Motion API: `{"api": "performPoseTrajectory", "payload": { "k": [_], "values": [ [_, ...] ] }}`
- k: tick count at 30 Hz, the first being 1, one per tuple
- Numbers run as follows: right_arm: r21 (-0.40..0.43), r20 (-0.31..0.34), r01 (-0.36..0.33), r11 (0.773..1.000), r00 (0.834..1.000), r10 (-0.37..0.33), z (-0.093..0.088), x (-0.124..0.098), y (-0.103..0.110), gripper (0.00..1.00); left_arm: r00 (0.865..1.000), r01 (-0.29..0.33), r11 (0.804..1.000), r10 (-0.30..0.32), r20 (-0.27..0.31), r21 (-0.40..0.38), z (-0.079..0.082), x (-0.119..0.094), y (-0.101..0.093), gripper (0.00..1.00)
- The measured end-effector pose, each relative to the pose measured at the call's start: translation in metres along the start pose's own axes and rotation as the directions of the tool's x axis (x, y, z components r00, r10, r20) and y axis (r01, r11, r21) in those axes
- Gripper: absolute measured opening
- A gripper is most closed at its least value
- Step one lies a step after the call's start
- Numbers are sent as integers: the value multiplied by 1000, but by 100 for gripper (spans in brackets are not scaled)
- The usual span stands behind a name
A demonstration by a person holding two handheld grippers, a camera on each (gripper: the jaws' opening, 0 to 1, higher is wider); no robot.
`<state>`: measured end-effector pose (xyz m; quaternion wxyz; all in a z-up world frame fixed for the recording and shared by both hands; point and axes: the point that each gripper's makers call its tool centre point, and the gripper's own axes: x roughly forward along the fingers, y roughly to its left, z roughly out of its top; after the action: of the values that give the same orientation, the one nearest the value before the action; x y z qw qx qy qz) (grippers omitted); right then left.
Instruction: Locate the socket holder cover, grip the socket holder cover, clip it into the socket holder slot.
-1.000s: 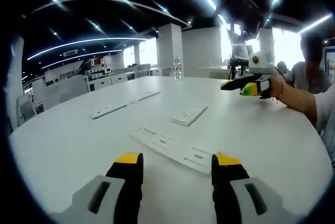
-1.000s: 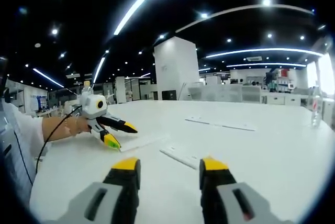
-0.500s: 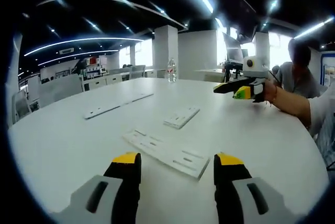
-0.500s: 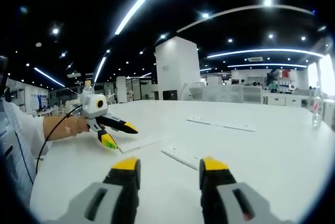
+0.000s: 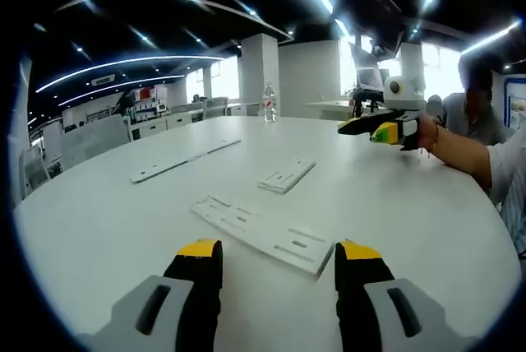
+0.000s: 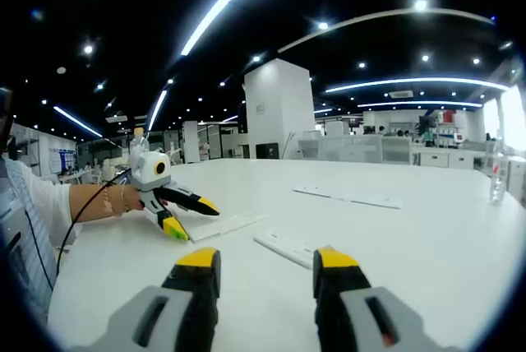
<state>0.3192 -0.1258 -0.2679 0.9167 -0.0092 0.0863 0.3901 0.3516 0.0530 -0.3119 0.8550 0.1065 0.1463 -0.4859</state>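
In the left gripper view a long white slotted plate lies flat on the round white table, just ahead of my left gripper, which is open with nothing between its jaws. A shorter white slotted piece lies farther out. A hand holds my right gripper above the table at the right. In the right gripper view, the right gripper is open and holds nothing. The shorter piece lies just beyond it. The left gripper hovers open over the long plate.
A thin white strip lies at the table's far left, and shows as the strip in the right gripper view. A water bottle stands at the far edge. A person's forearm reaches in from the right. Chairs and desks stand beyond the table.
The left gripper view has shifted slightly, and the long plate now sits a little closer to its jaws. The right gripper has risen a little. Both grippers stay open.
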Motion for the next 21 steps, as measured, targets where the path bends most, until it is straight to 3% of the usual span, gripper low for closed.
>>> {"api": "performPoseTrajectory", "payload": {
  "k": [21],
  "values": [
    [0, 6, 0, 1000, 1000, 0, 2, 0, 1, 46, 1000, -21, 1000, 21, 5, 20, 2, 8, 14, 54]
  ]
}}
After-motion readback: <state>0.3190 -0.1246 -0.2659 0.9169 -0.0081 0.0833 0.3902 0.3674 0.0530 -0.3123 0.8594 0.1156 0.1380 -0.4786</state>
